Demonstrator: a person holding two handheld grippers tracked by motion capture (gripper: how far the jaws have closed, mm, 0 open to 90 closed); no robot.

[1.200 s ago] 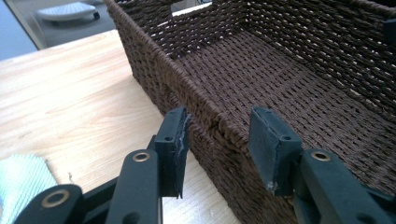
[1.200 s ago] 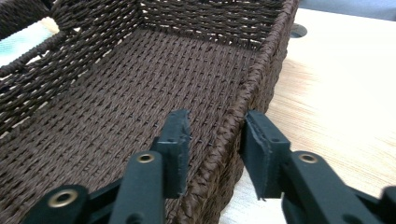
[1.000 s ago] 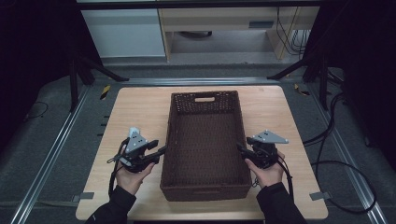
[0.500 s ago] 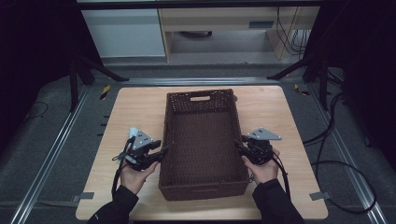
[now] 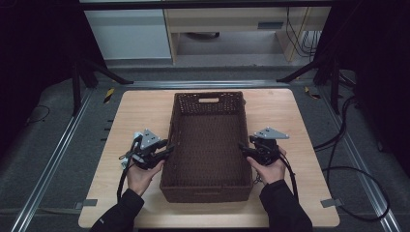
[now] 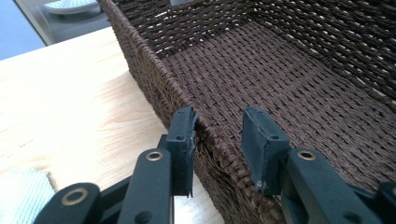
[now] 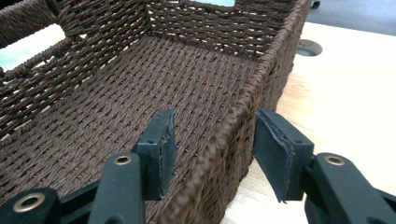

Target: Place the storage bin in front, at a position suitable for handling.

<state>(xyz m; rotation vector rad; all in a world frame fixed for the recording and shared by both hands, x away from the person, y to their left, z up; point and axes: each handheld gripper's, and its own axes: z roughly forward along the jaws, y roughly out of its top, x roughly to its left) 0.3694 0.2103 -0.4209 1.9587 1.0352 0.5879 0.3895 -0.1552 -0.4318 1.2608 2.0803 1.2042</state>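
A dark brown woven basket (image 5: 208, 140) stands empty, lengthwise in the middle of the wooden table (image 5: 140, 116). My left gripper (image 5: 168, 150) straddles its left long wall (image 6: 154, 88). Its jaws have just been closing: the outer pad (image 6: 184, 135) touches the rim, while the inner pad (image 6: 257, 140) stands apart. My right gripper (image 5: 243, 149) straddles the right long wall (image 7: 261, 79). Its jaws have just been opening, and there is a gap on both sides of the rim in the right gripper view (image 7: 217, 123). In the left gripper view the left gripper (image 6: 219, 122) sits over the rim.
A hand holds each gripper from the near edge, and cables (image 5: 338, 169) trail off to the right. A pale patch (image 6: 21, 196) lies on the table by the left gripper. A round hole (image 7: 308, 46) sits in the tabletop beyond the basket. Dark floor and rails surround the table.
The basket has slid a little to the left. The right gripper moved left with it, and both hands edged away from the near edge.
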